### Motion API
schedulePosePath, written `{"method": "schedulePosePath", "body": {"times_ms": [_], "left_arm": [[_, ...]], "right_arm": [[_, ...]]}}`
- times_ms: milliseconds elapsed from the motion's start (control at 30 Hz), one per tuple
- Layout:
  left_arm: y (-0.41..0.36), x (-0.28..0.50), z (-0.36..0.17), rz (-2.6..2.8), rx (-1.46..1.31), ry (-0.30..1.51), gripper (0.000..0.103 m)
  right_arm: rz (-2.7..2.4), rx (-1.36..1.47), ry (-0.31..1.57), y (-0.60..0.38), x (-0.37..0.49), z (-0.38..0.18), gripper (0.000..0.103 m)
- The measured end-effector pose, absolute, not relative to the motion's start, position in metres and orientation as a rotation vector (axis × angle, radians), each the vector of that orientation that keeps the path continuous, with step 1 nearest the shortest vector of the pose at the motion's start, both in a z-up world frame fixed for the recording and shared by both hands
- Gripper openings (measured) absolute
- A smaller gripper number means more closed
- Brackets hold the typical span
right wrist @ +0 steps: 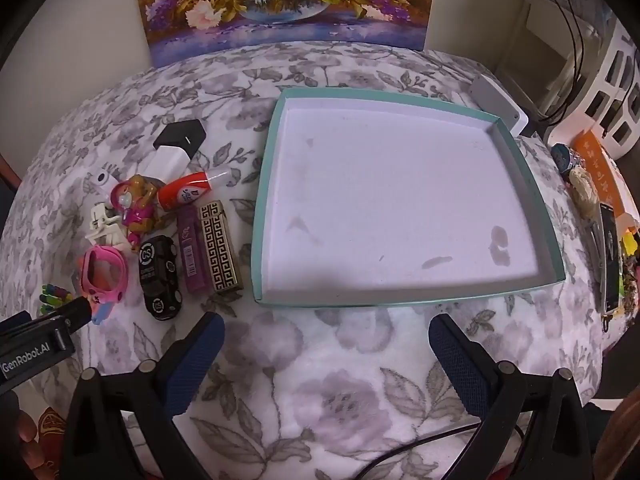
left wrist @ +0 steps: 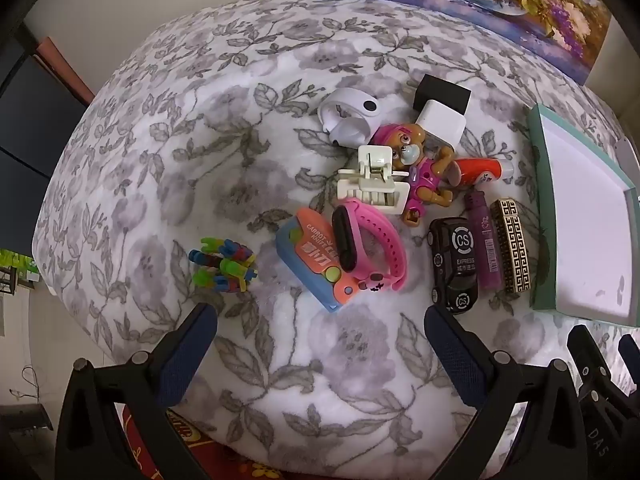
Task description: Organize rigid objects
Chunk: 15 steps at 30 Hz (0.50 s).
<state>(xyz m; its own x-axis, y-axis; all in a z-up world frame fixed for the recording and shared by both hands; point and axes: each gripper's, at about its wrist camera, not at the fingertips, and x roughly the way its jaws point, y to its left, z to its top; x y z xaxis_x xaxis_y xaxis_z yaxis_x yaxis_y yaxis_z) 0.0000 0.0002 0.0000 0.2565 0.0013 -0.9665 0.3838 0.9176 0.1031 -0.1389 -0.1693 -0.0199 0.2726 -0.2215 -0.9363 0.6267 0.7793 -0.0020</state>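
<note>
A bench draped in a grey floral cloth (right wrist: pixel 320 360) fills both views, with a flower painting (right wrist: pixel 288 0) leaning on the wall behind it.

In the left wrist view, from the left: a bundle of coloured clips (left wrist: pixel 223 266) lies apart on the cloth; then a carrot knife toy (left wrist: pixel 316 258) with a pink watch (left wrist: pixel 370 246) resting on it; above these a white clip (left wrist: pixel 374 184), a white band (left wrist: pixel 352 116), a dog figure (left wrist: pixel 420 168), and a white cube (left wrist: pixel 442 122) against a black cube (left wrist: pixel 442 94). Further right lie an orange tube (left wrist: pixel 480 170), a black car (left wrist: pixel 454 264), a purple tube (left wrist: pixel 486 242) and a patterned case (left wrist: pixel 514 246), the last three side by side. Only the near edge of the teal tray (left wrist: pixel 540 200) shows here.

The right wrist view shows the whole tray (right wrist: pixel 264 200), with nothing in it but some stains, to the right of the toys. It also shows a white box (right wrist: pixel 500 104) behind the tray and clutter, cables and a white crate off the bench's right edge, which the left view lacks.

The left gripper (left wrist: pixel 320 324) and the right gripper (right wrist: pixel 326 332) both hover over bare cloth with fingers spread wide, holding nothing. The left gripper's body reaches into the right view near the watch
</note>
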Motion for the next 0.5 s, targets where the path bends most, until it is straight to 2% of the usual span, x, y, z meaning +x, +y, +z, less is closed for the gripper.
{"method": "schedulePosePath", "body": {"times_ms": [500], "left_arm": [[0.0010, -0.0005, 0.0002, -0.266, 0.350, 1.290, 0.103]], "right_arm": [[-0.590, 0.415, 1.167, -0.1719, -0.1381, -0.0241, 0.103]]}}
